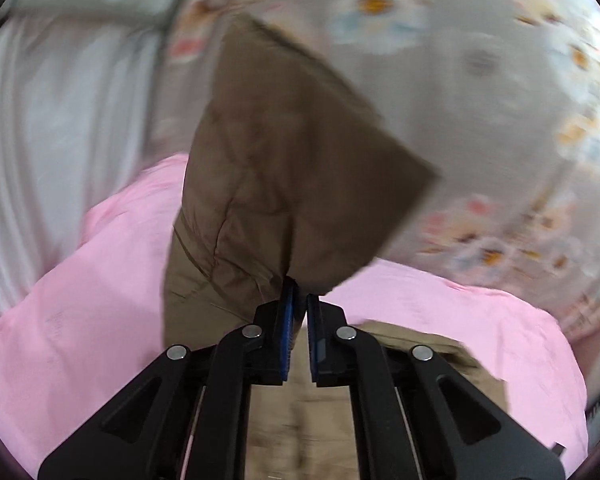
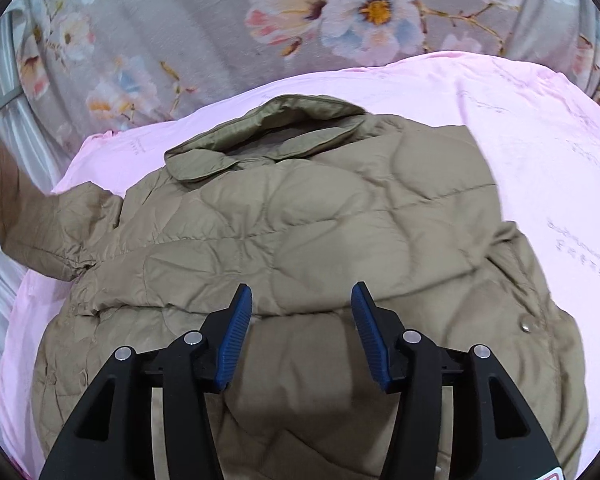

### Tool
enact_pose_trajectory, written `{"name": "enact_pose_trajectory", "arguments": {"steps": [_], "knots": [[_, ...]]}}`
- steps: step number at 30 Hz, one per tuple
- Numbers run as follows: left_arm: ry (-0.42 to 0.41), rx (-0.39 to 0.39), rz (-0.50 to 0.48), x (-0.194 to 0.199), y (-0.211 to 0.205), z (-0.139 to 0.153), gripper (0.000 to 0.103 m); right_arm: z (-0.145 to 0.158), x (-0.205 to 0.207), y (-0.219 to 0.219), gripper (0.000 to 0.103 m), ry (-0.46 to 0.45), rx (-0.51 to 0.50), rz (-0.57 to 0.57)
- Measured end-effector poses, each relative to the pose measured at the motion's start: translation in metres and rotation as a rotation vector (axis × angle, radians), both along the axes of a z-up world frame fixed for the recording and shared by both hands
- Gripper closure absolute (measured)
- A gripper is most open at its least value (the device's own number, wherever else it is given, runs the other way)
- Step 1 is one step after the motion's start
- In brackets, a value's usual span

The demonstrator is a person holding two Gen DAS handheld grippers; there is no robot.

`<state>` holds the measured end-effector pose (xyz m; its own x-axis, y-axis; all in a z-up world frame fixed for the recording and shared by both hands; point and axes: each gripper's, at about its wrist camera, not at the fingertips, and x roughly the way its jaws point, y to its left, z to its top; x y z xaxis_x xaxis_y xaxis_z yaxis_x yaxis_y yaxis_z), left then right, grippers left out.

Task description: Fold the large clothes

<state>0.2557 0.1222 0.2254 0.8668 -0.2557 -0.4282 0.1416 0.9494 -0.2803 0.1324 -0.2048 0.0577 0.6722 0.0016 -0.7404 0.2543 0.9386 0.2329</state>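
Observation:
A tan quilted jacket (image 2: 308, 220) lies on a pink sheet (image 2: 540, 140), collar away from me, in the right wrist view. My right gripper (image 2: 302, 300) is open and empty just above the jacket's body. One sleeve (image 2: 16, 200) is pulled up and out to the left. In the left wrist view my left gripper (image 1: 300, 300) is shut on that sleeve (image 1: 284, 168) and holds it lifted above the pink sheet (image 1: 80, 320). This view is blurred by motion.
A grey bedcover with a flower print (image 2: 260, 20) lies beyond the pink sheet and also shows in the left wrist view (image 1: 480, 80). White striped fabric (image 1: 40, 120) runs along the left side.

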Motion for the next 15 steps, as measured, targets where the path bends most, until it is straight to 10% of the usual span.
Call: {"name": "enact_pose_trajectory", "arguments": {"steps": [4,7,15], "knots": [[0.024,0.023,-0.192,-0.032,-0.101,0.003,0.085,0.003,-0.017,-0.015,0.051,-0.008,0.005,-0.027],[0.090,-0.002,-0.276,-0.043,-0.143,-0.023,0.018,0.007,-0.029,-0.029,0.046,-0.022,0.014,-0.045],[0.304,-0.141,-0.199,-0.024,-0.110,-0.110,0.012,0.016,-0.043,-0.069,0.042,-0.044,0.044,-0.094]]}}
